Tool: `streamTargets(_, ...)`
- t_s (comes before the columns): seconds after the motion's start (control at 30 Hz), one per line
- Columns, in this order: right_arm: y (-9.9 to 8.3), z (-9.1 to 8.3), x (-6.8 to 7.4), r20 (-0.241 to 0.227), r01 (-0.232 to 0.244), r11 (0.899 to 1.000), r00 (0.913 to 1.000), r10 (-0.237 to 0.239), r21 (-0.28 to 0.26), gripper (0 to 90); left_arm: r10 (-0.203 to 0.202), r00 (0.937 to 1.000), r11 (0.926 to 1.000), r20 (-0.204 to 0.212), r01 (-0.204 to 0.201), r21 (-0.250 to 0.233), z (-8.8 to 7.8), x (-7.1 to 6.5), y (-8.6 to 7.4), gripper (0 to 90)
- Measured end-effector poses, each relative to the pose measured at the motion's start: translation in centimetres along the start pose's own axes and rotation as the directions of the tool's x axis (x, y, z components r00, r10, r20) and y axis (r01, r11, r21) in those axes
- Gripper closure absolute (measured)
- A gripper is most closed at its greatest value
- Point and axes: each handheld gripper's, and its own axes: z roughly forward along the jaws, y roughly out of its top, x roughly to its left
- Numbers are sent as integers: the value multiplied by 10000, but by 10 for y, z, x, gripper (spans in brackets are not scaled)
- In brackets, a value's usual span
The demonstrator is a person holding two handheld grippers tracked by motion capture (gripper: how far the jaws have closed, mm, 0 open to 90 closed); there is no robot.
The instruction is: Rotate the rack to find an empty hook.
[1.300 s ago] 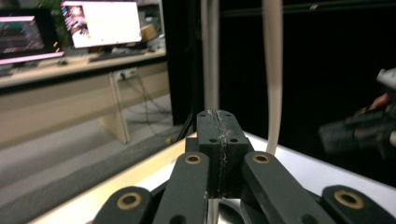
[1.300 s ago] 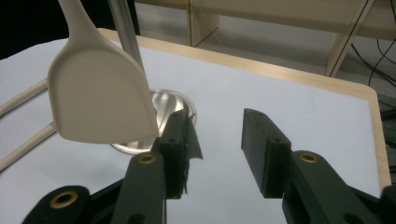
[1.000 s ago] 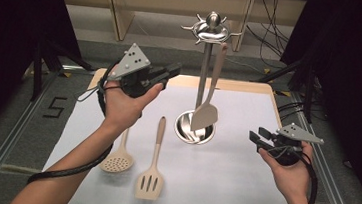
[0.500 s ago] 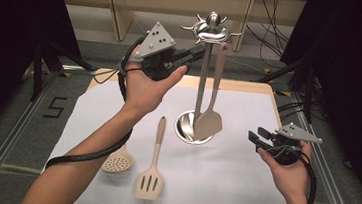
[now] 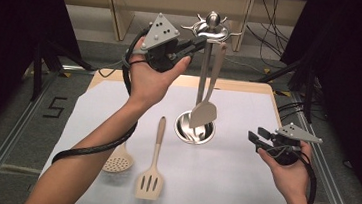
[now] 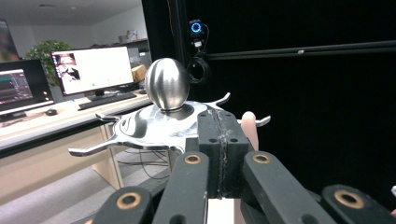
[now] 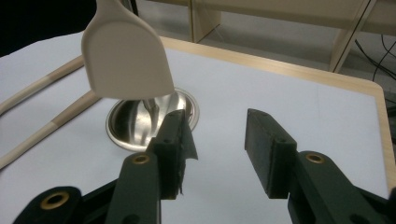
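Left tongs (image 5: pixel 201 37) are closed, jaws pressed together with nothing between them, held up high right at the hooked top disc of the steel utensil stand (image 5: pixel 210 29). In the left gripper view the closed jaw tips sit against the rim of the disc, just below the ball finial (image 6: pixel 167 84); can't tell if they actually touch. One fingertip shows beside the jaws.

Right tongs (image 5: pixel 254 138) are wide open, empty, low over the right side of the bench (image 5: pixel 241 188), well apart from the stand. They point toward the stand's round base (image 7: pixel 154 122).

Beige solid turner (image 5: pixel 204 113) hangs from a hook on the stand's top, blade down, just above the base dish. In the right gripper view its blade hangs in front of the base, above the jaws.

Lying on the white sheet left of the stand: slotted turner (image 5: pixel 150 182), handle pointing away from the person, and a skimmer (image 5: pixel 117 161), partly hidden under the left forearm. They lie near each other, not touching.
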Motion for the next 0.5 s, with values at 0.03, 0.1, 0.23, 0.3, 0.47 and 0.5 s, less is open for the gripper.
streamTargets(0.03,0,0,0,26,8,10000,10000,-9,51,591,38,10000,10000,-20,-38,20,0,0,0,891)
streamTargets(0.1,-1,1,0,-19,114,9999,9999,-114,44,590,85,10000,10000,-16,-85,5,1,0,1,890)
streamTargets(0.23,-1,1,1,-45,84,10000,10000,-83,6,588,32,9999,10000,-152,-32,-16,1,4,-1,891)
streamTargets(0.3,-1,1,0,-39,97,9999,9999,-96,45,588,-23,9996,10000,-281,24,20,0,6,-1,891)
streamTargets(0.47,-1,2,-2,-125,140,9999,9998,-140,55,587,-85,9992,9999,-390,88,60,1,11,-1,891)
streamTargets(0.5,-1,2,-2,-128,153,9999,9998,-152,49,587,-90,9991,9999,-419,93,80,2,12,-1,891)
